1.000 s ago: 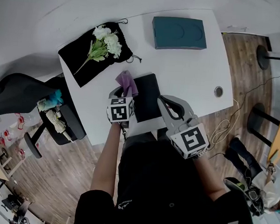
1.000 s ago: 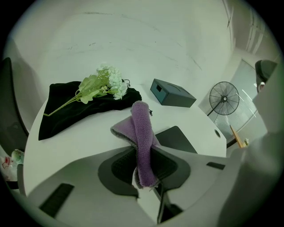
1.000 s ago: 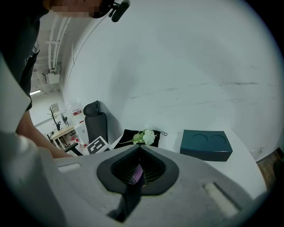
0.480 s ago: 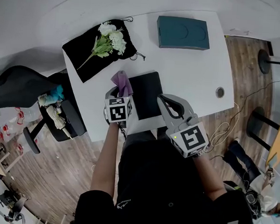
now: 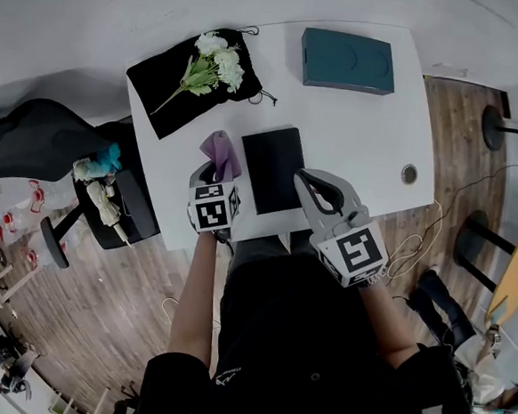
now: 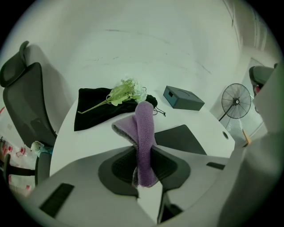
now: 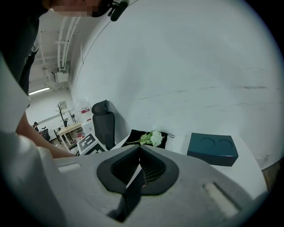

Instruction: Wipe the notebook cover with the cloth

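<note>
A black notebook (image 5: 275,169) lies flat near the white table's front edge, and it also shows in the left gripper view as the notebook (image 6: 179,138). My left gripper (image 5: 215,173) hovers just left of the notebook, shut on a purple cloth (image 5: 220,152). In the left gripper view the cloth (image 6: 144,133) stands up folded between the jaws of the left gripper (image 6: 143,150). My right gripper (image 5: 311,179) is over the notebook's right front corner. The right gripper (image 7: 140,149) has its jaws together with nothing between them.
A teal box (image 5: 347,61) sits at the table's far right. A black pouch (image 5: 169,96) with white flowers (image 5: 218,64) lies at the far left. A cable hole (image 5: 409,174) is near the right edge. A black office chair (image 5: 40,153) stands left of the table (image 5: 363,138).
The head view has shifted slightly, so the table sits a little higher and further right. Both grippers keep about the same places beside the notebook, and the cloth stays held.
</note>
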`<state>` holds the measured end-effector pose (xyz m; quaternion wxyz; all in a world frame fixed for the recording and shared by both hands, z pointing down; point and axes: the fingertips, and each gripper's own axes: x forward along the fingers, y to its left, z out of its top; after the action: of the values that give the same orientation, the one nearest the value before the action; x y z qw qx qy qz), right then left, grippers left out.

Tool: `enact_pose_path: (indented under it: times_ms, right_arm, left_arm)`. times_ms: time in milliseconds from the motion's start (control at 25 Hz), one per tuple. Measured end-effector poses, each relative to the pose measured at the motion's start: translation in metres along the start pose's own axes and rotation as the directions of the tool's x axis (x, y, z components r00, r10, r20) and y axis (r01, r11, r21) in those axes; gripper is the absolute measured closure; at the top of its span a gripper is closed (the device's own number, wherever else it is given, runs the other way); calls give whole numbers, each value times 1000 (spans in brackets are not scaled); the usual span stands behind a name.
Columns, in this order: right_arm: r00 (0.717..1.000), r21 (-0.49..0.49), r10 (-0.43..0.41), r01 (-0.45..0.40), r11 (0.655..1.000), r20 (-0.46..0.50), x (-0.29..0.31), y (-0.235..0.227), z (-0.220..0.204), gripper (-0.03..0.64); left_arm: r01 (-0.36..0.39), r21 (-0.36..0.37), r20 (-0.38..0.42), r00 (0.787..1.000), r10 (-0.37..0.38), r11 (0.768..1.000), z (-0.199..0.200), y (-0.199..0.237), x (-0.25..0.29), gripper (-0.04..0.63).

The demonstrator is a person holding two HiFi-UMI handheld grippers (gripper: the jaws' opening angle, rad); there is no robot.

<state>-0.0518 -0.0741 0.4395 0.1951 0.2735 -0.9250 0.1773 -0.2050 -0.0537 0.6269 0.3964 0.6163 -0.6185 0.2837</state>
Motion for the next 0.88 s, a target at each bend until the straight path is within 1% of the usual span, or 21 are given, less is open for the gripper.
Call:
enact_pose_path:
  times_ms: [280, 440, 640, 880]
  right_arm:
    - [1000, -31, 26, -26, 999, 2, -11, 0, -1, 612]
    - [999, -45, 33, -33, 998, 5, -20, -2, -3, 612]
    - [1000, -30, 9, -9, 1000, 3, -33, -12, -11, 612]
    - [1000, -35, -17, 17, 999, -1, -47, -24, -19, 612]
  left_arm:
    - [-1, -27, 44, 999, 2, 1000, 3, -12, -19, 511]
    - [18, -39, 63, 998, -16, 999, 4, -28, -27, 511]
    - [58, -23, 61, 997, -56, 998, 1, -56, -26, 511]
    - [116, 26, 41, 992, -117, 993, 0, -95, -16, 511]
